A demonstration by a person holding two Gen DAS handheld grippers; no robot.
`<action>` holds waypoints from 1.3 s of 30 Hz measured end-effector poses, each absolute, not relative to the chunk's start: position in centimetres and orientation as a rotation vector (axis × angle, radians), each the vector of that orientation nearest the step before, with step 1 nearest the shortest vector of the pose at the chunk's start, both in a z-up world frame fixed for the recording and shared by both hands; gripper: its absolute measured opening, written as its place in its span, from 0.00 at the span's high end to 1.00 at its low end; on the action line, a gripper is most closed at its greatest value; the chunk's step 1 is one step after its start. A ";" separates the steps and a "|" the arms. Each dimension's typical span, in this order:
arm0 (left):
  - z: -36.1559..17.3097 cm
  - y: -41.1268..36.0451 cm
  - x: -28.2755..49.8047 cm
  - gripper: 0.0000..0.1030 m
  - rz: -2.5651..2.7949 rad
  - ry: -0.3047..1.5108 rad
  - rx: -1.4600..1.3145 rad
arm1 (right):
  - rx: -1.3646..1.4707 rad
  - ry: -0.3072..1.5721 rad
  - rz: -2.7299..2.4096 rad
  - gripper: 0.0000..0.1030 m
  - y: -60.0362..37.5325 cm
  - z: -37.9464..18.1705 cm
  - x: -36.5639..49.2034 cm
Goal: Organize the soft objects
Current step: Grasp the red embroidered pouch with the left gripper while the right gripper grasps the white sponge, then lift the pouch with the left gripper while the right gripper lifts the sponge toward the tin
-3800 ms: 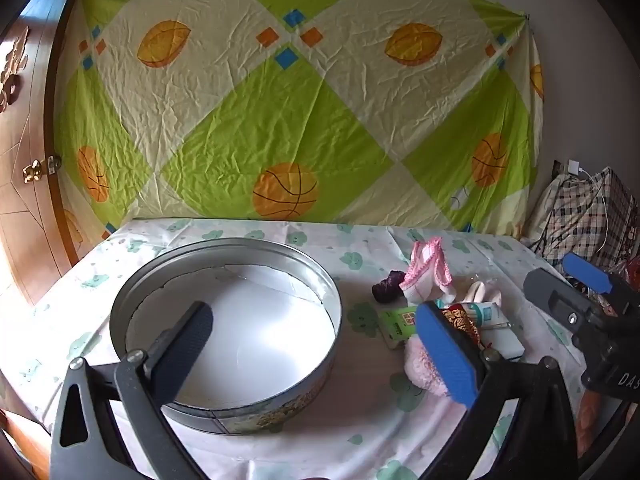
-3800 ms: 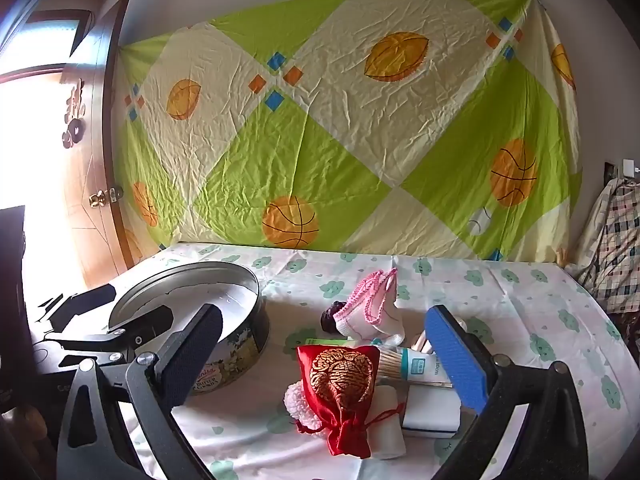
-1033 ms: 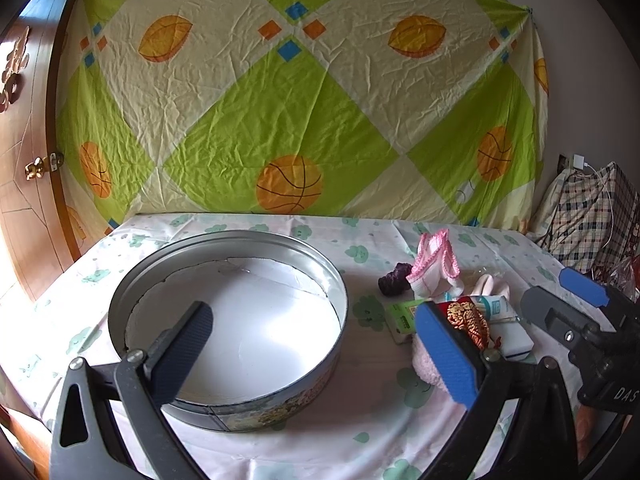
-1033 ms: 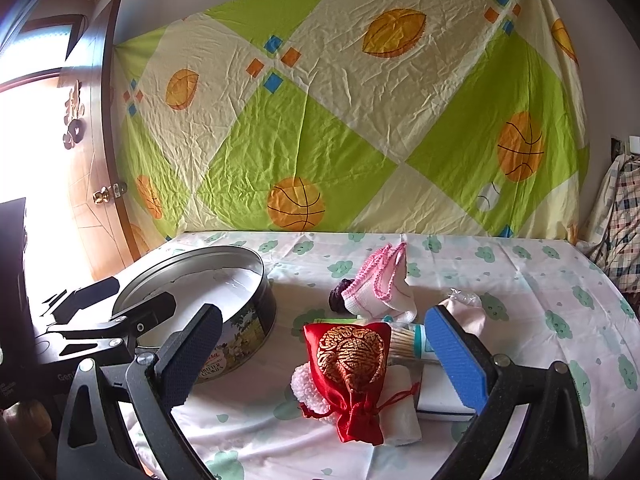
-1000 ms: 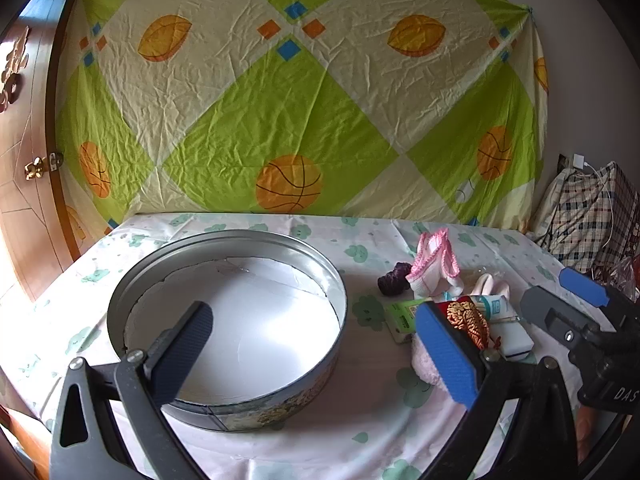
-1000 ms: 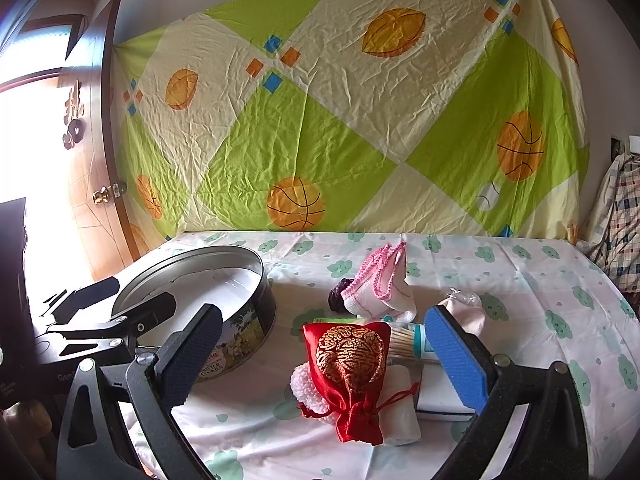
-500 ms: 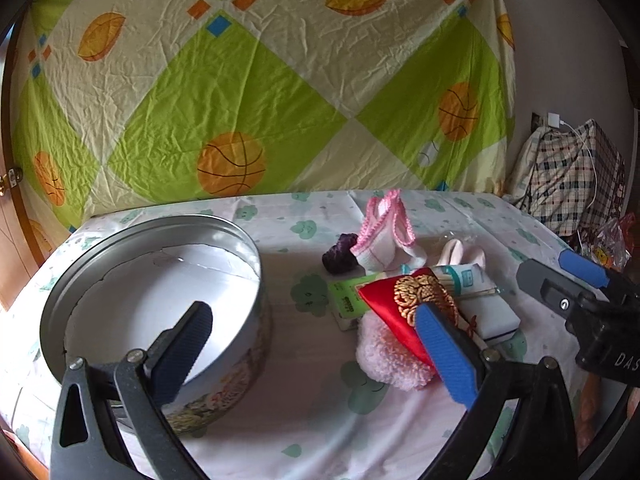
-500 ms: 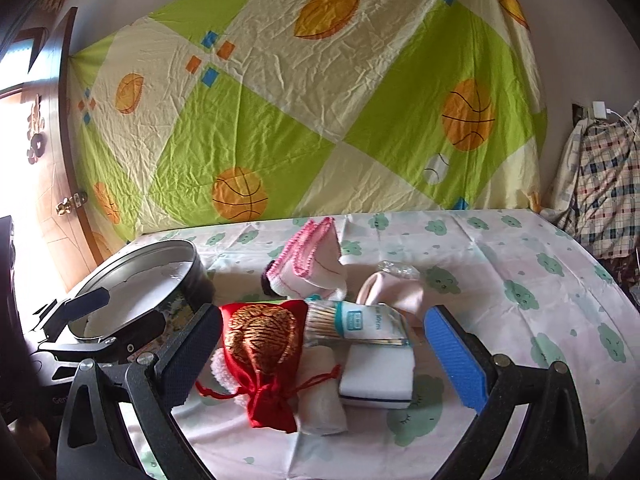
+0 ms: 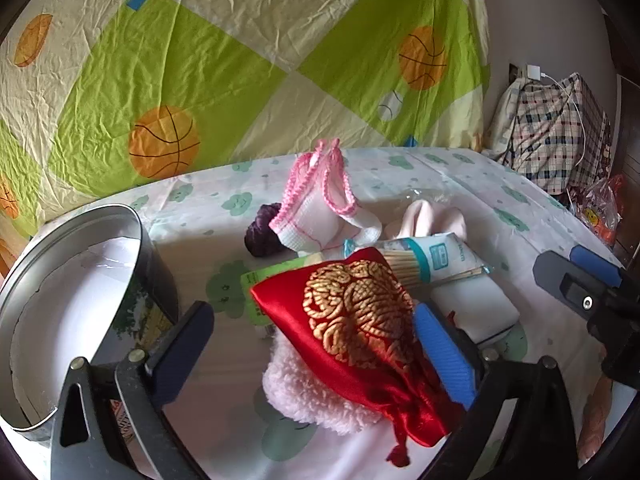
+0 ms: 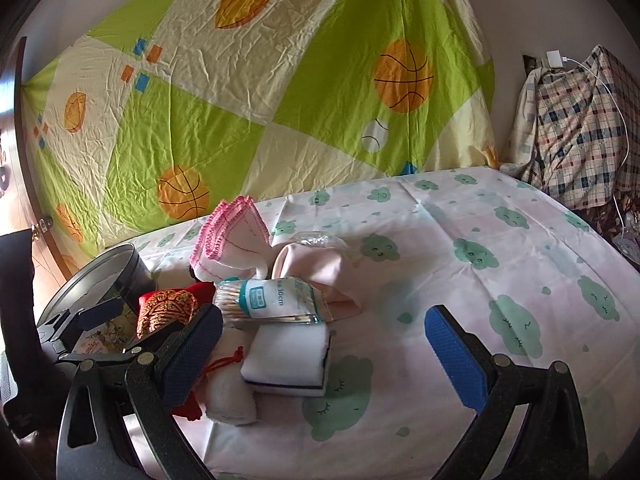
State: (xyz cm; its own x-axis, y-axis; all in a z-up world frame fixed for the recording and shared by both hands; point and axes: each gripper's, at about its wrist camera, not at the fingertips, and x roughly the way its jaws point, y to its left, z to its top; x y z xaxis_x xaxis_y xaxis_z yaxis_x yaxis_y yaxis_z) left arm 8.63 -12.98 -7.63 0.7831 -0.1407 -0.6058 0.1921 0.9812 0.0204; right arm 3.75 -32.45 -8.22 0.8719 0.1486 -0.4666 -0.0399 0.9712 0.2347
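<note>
**Reaching Into a Pile of Soft Goods**

Hovering over the red pouch (image 9: 356, 320), the left gripper (image 9: 320, 348) spreads its jaws wide around the gold-embroidered bag, gripping nothing. Under the pouch lies a pink fluffy item (image 9: 304, 396); behind the pouch sit a pack of cotton swabs (image 9: 428, 256), a pink-trimmed white cloth (image 9: 320, 216) and a purple scrunchie (image 9: 260, 232). Left of the pouch stands the round tin (image 9: 80, 280). Right of the pouch, the right gripper (image 10: 328, 344) is likewise released, framing a white sponge (image 10: 288, 356).
</note>
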 end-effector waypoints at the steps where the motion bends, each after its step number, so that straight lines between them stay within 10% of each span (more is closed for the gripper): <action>1: -7.8 -13.0 8.9 0.13 -0.195 0.664 0.075 | 0.227 0.508 0.097 0.01 -32.7 -8.4 3.8; 10: -8.0 -11.9 9.1 0.81 -0.291 0.682 -0.014 | 0.197 0.571 0.067 0.01 -32.6 -9.7 5.4; 23: -7.1 -8.2 7.8 0.85 -0.232 0.578 -0.060 | 0.002 0.719 0.101 0.02 -29.0 -11.0 8.0; 33: -6.9 -7.6 7.0 0.85 -0.225 0.545 -0.065 | 0.000 0.850 0.130 0.23 -28.3 -12.6 9.8; 35: -6.9 -7.6 7.0 0.85 -0.224 0.542 -0.069 | -0.024 0.852 0.134 0.43 -27.9 -12.7 9.9; 39: -6.8 -7.3 6.8 0.85 -0.223 0.531 -0.080 | -0.030 0.833 0.158 0.43 -27.4 -12.6 9.4</action>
